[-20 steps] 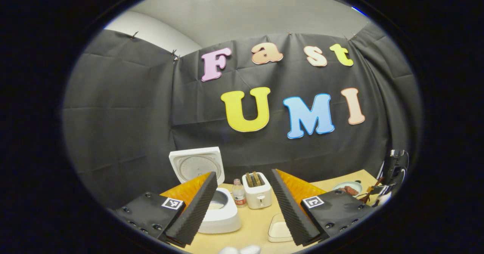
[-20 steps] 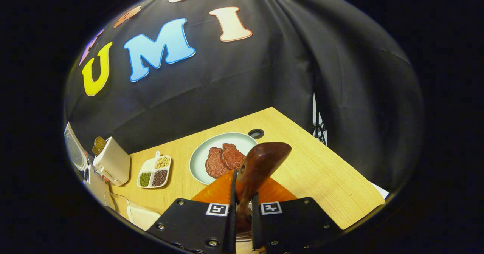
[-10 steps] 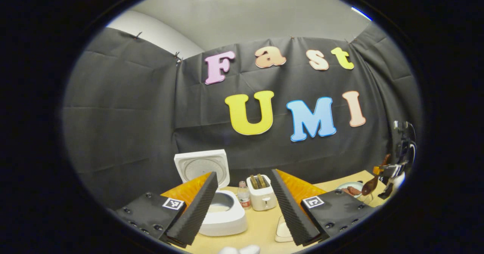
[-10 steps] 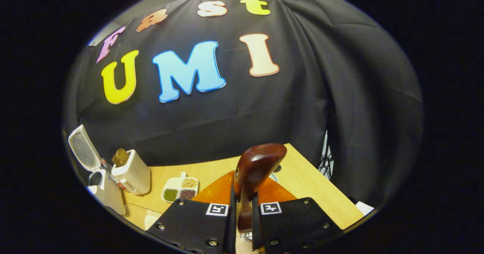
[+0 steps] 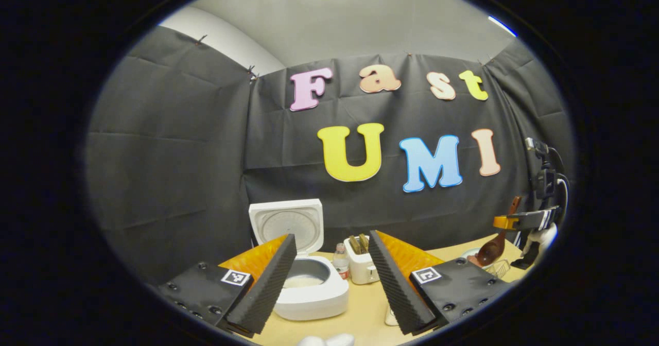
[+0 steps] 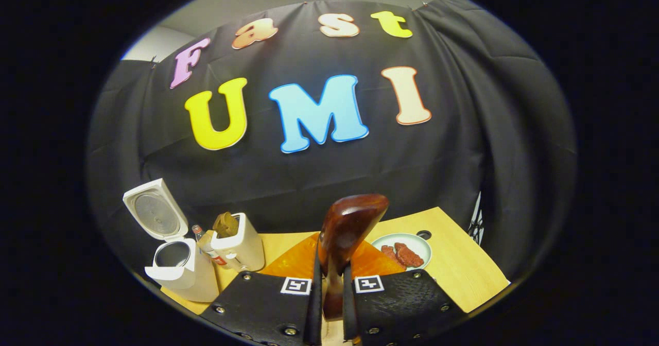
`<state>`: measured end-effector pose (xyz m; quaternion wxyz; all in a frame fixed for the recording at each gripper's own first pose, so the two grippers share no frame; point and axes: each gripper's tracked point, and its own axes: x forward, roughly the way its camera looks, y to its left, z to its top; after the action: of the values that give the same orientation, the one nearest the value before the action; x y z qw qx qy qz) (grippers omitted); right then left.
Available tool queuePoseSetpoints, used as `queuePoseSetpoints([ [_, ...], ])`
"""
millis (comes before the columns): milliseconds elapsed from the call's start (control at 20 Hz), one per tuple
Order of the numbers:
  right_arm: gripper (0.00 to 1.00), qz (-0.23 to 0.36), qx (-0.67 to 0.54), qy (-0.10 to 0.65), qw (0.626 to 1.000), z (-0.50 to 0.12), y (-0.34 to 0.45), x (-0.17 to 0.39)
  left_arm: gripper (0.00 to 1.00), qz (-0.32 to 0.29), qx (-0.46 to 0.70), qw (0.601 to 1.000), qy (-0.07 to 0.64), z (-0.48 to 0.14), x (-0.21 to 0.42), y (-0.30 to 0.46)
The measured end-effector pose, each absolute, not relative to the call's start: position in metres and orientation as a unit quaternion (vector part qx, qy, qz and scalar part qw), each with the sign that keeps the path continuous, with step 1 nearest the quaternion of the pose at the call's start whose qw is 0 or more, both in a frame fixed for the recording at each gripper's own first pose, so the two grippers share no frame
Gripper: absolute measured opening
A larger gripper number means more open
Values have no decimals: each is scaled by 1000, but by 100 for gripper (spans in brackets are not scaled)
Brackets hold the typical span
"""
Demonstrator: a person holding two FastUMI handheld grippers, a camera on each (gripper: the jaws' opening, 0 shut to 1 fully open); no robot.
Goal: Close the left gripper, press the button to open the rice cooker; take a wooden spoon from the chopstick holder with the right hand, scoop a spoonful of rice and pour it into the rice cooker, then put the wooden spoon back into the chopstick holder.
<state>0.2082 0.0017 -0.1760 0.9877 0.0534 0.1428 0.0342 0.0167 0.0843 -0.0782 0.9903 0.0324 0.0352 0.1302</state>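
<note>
right gripper view: right claw (image 6: 329,305) clamps upright wooden spoon (image 6: 346,235).

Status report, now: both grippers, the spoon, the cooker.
Left gripper open, empty, facing the rice cooker, lid up. Right gripper shut on the wooden spoon, held above the table. Toaster and bottle stand beside the cooker.

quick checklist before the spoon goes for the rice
1. Rice cooker lid open: ok, lid stands upright.
2. Right gripper shut on the spoon: ok, both fingers press it.
3. Spoon clear of the holder: ok, it hangs above it.
4. Left gripper out of the way: ok, open, holding nothing.
5. Rice supply located: cannot tell.
6. Toaster close beside the cooker: not ok, mind it when pouring.
</note>
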Motion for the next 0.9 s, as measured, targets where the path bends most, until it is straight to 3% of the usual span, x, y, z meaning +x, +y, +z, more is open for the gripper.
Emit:
queuePoseSetpoints([
  [450,17,95,-86,175,976,-274,111,193,100,145,29,988,52,-91,1,121],
  [900,17,99,-310,144,935,-343,125,200,100,157,27,986,49,-91,3,136],
])
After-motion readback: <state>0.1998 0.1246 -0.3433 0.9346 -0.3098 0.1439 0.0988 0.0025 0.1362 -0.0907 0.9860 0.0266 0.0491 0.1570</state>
